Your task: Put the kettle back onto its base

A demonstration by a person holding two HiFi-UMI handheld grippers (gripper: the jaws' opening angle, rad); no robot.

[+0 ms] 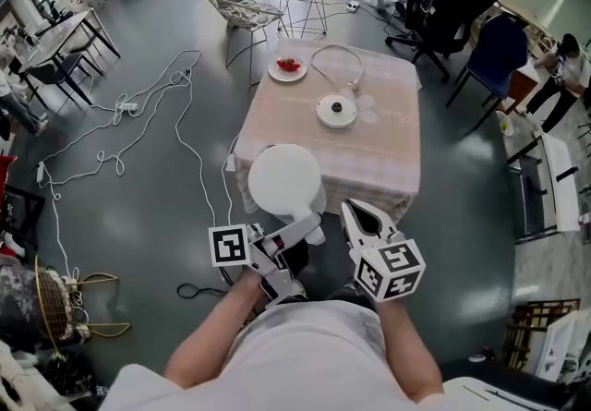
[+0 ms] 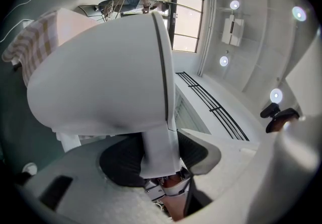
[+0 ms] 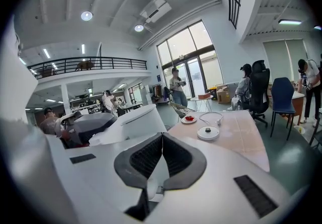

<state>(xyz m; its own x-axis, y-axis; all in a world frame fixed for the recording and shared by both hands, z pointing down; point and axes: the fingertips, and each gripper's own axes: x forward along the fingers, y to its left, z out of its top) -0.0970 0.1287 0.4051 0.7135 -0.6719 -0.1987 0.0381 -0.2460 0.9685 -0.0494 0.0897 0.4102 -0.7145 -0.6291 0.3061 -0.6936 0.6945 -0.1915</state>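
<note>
Only the left gripper view shows the left tongs [image 2: 159, 155] clamped on the handle [image 2: 160, 135] of the kettle [image 2: 100, 67]. The head view shows the kettle held in the air at the tabletop's [image 1: 392, 164] near edge, well short of the base [image 1: 336, 111]. The right tongs [image 3: 162, 142] are closed and empty. Both forearms reach forward, side by side.

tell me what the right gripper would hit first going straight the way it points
Probably the near edge of the table, just right of the kettle. Depth is unclear, so it could clip the kettle instead.
</note>
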